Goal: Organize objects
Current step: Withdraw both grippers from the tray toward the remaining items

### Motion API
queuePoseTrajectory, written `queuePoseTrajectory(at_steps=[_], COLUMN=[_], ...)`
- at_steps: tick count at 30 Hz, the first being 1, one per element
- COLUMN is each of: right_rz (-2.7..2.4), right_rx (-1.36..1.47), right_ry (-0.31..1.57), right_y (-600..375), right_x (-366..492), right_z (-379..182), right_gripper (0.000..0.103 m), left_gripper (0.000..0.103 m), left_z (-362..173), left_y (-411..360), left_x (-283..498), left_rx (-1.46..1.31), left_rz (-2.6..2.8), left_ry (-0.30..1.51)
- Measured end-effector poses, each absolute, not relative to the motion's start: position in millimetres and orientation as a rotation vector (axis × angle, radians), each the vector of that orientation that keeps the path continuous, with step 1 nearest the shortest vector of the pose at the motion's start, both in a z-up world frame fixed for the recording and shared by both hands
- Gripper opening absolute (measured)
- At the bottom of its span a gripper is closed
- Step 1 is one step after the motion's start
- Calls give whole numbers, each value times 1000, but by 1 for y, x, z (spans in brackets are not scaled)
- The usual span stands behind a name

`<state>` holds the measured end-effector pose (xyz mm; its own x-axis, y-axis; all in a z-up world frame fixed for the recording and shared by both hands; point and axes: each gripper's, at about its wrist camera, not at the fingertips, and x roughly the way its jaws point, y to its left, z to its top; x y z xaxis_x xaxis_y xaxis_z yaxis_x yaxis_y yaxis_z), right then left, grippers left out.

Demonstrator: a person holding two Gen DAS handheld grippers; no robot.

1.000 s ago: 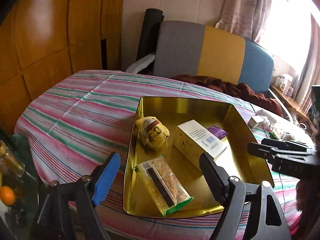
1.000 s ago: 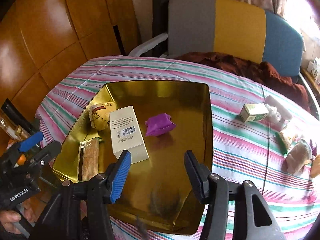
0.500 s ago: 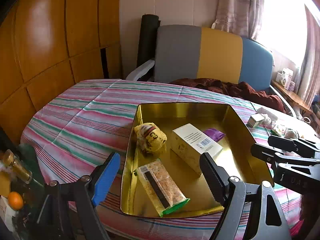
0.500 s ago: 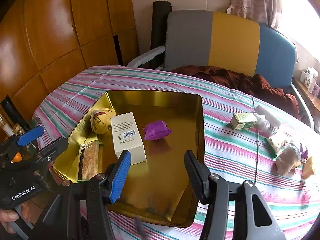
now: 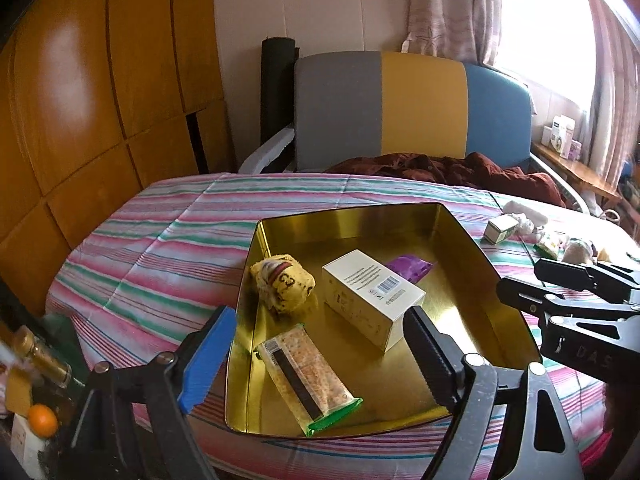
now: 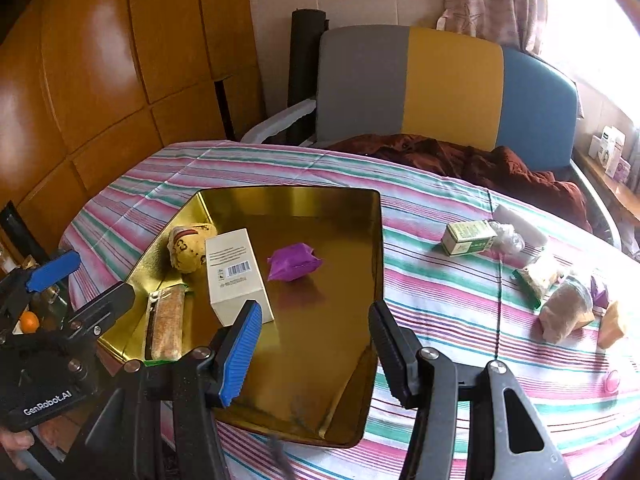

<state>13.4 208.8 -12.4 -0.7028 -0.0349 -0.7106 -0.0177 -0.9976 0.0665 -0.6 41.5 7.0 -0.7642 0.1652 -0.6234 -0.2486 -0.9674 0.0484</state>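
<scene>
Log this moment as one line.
left gripper: open, empty | right gripper: open, empty | gold tray: four items | tablecloth: more items loose

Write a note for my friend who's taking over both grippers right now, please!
Left gripper: open, empty, fingers just widened, hovering over the tin's near edge.
Right gripper: open, empty, over the tin's near corner.
Done: in the gold tin lie a yellow pouch, a white box, a purple packet and a snack bar.
Left: on the striped cloth, right of the tin, a green box, a white roll and several small wrapped items wait.
</scene>
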Motion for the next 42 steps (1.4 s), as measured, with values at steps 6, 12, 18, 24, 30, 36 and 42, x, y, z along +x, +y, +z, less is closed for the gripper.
queuePoseTrajectory(at_steps=[6, 12, 18, 24, 30, 36, 42], right_rz=[-2905, -2927, -2965, -3029, -3098, -3197, -3310], right_rx=[1205, 1215, 1228, 1268, 1336, 1407, 1421], right_ry=[-130, -173, -238, -296, -385, -475, -606], right_y=[219, 236, 262, 302, 358, 423, 483], right_x=[17, 20, 24, 30, 43, 58, 73], right_z=[-14, -16, -15, -15, -15, -11, -13], right_gripper=[57, 57, 57, 58, 58, 58, 58], left_gripper=[87, 87, 87, 87, 88, 88, 88], left_z=[9, 13, 17, 21, 21, 19, 22], left_y=[49, 61, 78, 98, 116, 137, 161], left_x=[2, 5, 8, 9, 8, 5, -3], left_rx=[-942, -925, -899, -869, -854, -849, -825], left_rz=[2748, 2732, 2701, 2660, 2610, 2545, 2494], left_ry=[231, 271, 325, 367, 386, 411, 444])
